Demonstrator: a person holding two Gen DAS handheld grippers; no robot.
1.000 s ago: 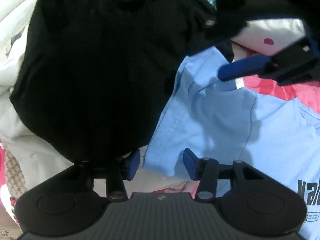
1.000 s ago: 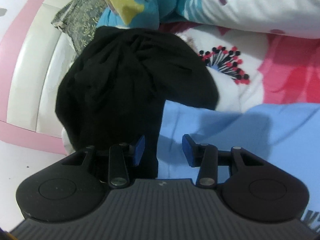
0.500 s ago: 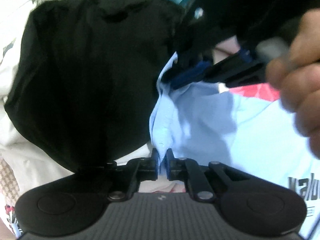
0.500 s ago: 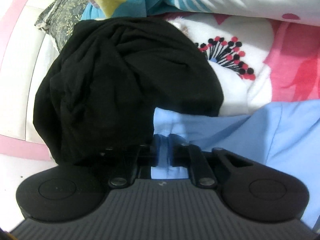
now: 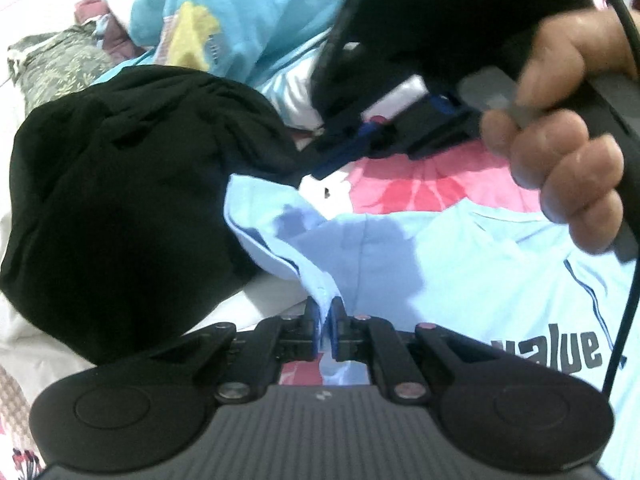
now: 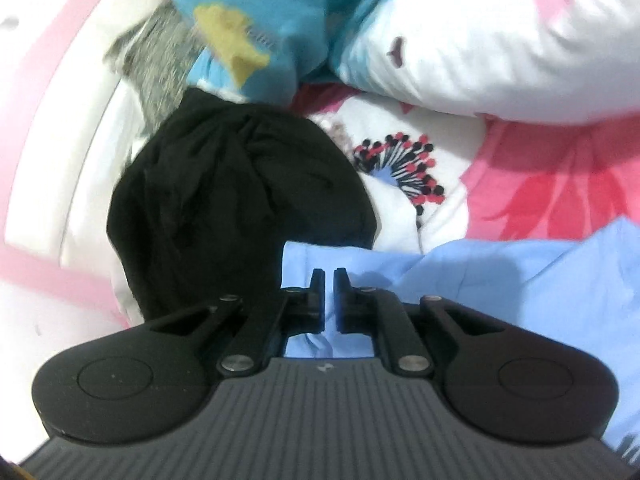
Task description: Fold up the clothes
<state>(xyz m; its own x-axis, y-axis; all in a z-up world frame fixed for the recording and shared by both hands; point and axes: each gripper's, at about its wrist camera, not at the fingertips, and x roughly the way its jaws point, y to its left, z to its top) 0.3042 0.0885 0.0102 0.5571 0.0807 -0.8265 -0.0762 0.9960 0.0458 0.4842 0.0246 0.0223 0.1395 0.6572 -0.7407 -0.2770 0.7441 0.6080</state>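
Blue shirt [image 5: 460, 264] lies on the bed, spreading toward three o'clock; you've got both left tongs [image 5: 327, 322] and right tongs [image 6: 328, 296] clamped on its edge, black garment [image 6: 240, 208] at ten o'clock.

The light blue shirt [image 5: 460, 264] runs off the right edge of the left wrist view, so its printed word [image 5: 556, 350] is cut short and its far side stays unseen. The black garment [image 5: 120, 216] covers the shirt's left edge and the bedsheet under it. The person's hand [image 5: 560, 168] is blurred and cropped at the right, and the right gripper [image 5: 340, 156] it carries is a dark smear whose fingertips cannot be made out there. In the right wrist view the pillow [image 6: 500, 32] and blue cloth [image 6: 256, 12] are smeared and cut off at the top.
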